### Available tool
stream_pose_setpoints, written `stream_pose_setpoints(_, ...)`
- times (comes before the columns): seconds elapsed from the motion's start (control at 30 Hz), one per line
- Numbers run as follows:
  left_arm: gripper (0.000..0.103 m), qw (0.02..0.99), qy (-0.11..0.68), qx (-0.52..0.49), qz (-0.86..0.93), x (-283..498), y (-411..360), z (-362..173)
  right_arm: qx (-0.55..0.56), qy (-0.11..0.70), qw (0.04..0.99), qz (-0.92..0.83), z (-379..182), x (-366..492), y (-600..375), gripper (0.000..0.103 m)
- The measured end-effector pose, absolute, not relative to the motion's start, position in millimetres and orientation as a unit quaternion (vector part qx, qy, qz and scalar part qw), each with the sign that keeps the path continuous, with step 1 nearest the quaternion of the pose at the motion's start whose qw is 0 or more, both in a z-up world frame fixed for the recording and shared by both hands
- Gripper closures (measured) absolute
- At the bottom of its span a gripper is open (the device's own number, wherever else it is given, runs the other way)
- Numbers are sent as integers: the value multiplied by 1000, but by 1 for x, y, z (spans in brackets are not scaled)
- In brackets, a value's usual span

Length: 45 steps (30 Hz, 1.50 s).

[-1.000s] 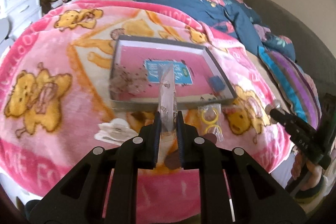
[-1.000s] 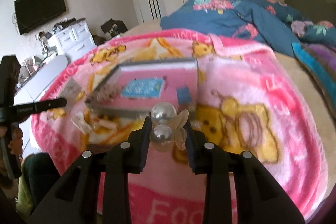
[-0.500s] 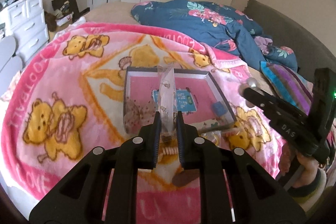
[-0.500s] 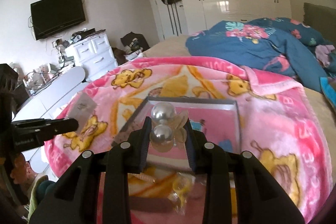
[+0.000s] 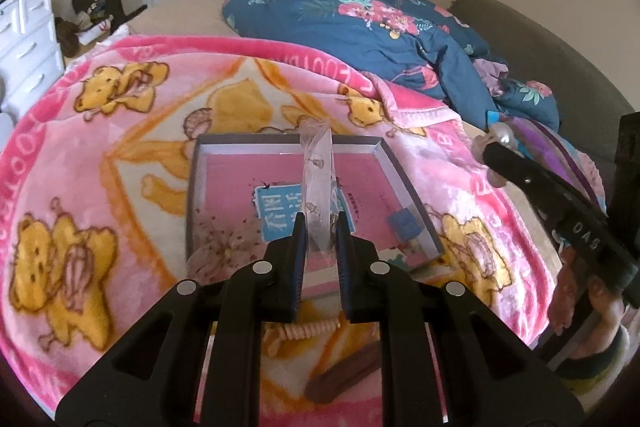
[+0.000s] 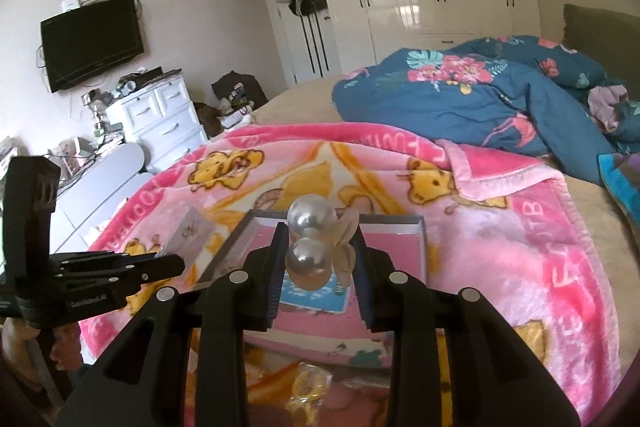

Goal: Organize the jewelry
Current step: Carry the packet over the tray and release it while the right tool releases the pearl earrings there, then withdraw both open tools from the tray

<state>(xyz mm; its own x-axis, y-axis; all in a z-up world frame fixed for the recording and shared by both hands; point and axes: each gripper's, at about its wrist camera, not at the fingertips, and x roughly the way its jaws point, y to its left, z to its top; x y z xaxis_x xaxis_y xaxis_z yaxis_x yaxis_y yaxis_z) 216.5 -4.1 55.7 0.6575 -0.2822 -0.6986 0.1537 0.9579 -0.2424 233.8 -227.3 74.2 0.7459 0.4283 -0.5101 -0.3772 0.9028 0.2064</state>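
Observation:
A grey box (image 5: 394, 163) with a pink floor lies on the pink bear blanket. My left gripper (image 5: 318, 231) is shut on a clear plastic bag of small earrings (image 5: 316, 171), which stands upright over the box's near half. My right gripper (image 6: 318, 251) is shut on a hair ornament of two large pearls (image 6: 310, 239) with beige petals, held above the near rim of the box (image 6: 420, 227). In the left wrist view the right gripper (image 5: 490, 151) hangs to the right of the box. The left gripper (image 6: 176, 265) and its bag (image 6: 188, 231) show at the right wrist view's left side.
Inside the box lie a blue card (image 5: 280, 211), a small blue block (image 5: 404, 223) and a speckled brown piece (image 5: 224, 247). Near the blanket's front edge lie a spiral hair tie (image 5: 308, 329), a brown clip (image 5: 344, 379) and bagged yellow rings (image 6: 308, 391). A blue duvet (image 5: 380, 39) is bunched behind.
Both grippers have risen and moved in over the box with their items still gripped. The right gripper now hangs higher and nearer beside the left one.

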Motion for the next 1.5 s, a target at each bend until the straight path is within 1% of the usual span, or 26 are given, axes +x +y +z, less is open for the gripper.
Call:
stream_pose_setpoints(0.17, 96, 901, 406, -81, -129, 240, -10, 43, 37, 300, 931, 203, 68, 257, -237, 74)
stream_pose_setpoints(0.37, 96, 883, 437, -105, -137, 260, -8, 15, 29, 332, 920, 204, 51, 285, -233, 74)
stream_pose_setpoints(0.73, 95, 850, 489, -120, -156, 273, -19, -41, -5, 417, 885, 206, -18, 324, -201, 74)
stream_pose_setpoints(0.97, 94, 845, 505, -111, -139, 271, -15, -58, -5, 456, 866, 206, -51, 336, -187, 74)
stream_pose_setpoints(1.07, 90, 846, 505, -107, -134, 269, -14, -58, -3, 463, 862, 205, -58, 337, -183, 74)
stream_pose_setpoints(1.13, 82, 847, 504, -104, -132, 267, -13, -58, -1, 468, 860, 204, -62, 337, -182, 73)
stream_pose_setpoints(1.17, 81, 848, 504, -103, -130, 266, -12, -58, 0, 469, 860, 203, -61, 337, -182, 73)
stream_pose_setpoints(1.23, 80, 849, 503, -101, -126, 264, -11, -56, 11, 471, 859, 201, -61, 337, -184, 70)
stream_pose_setpoints(1.27, 80, 849, 503, -101, -125, 264, -11, -56, 14, 470, 859, 202, -60, 337, -185, 64)
stream_pose_setpoints(1.3, 79, 849, 503, -101, -125, 263, -11, -55, 17, 468, 861, 200, -57, 335, -187, 55)
stream_pose_setpoints(1.37, 77, 851, 500, -100, -123, 259, -9, -52, 29, 459, 865, 202, -48, 329, -193, 46)
stream_pose_setpoints(1.5, 70, 858, 489, -100, -120, 255, -8, -42, 35, 426, 883, 191, -24, 311, -211, 39)
